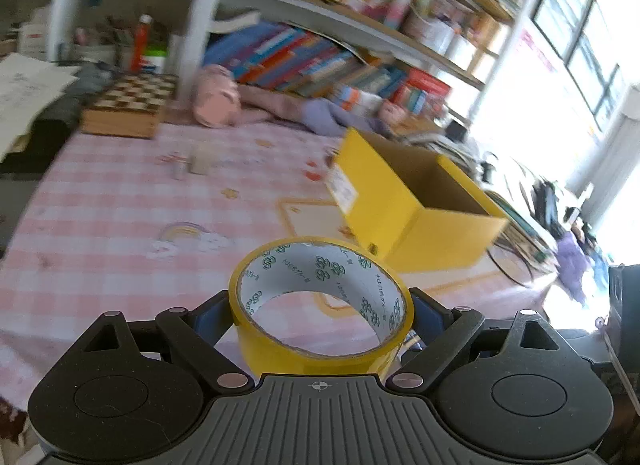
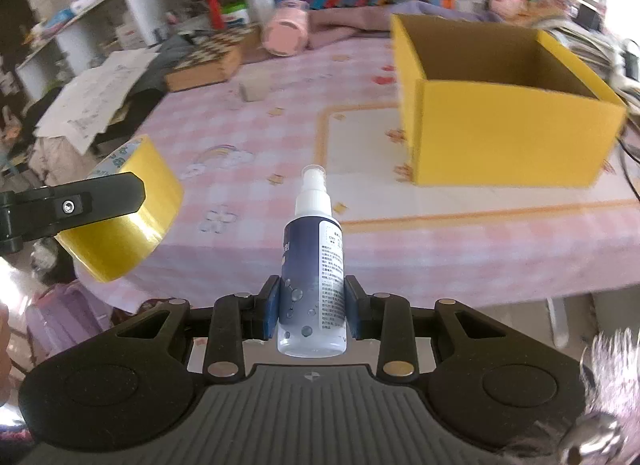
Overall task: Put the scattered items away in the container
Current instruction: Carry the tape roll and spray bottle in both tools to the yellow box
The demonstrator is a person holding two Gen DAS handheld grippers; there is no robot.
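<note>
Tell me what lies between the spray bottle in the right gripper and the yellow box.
Only bare pink checked tablecloth with its cream panel; nothing stands between the spray bottle and the yellow box. The right wrist view shows it.

Open yellow cardboard box (image 2: 508, 133) on pink checked tablecloth (image 2: 256, 133), right of centre. Wooden chessboard case (image 2: 204, 61) and small pale block (image 2: 253, 88) far left behind. Yellow tape roll (image 1: 320, 305) between left gripper (image 1: 320, 315) pads; white-capped blue spray bottle (image 2: 312, 265) between right gripper (image 2: 312, 311) pads, both before box.
</note>
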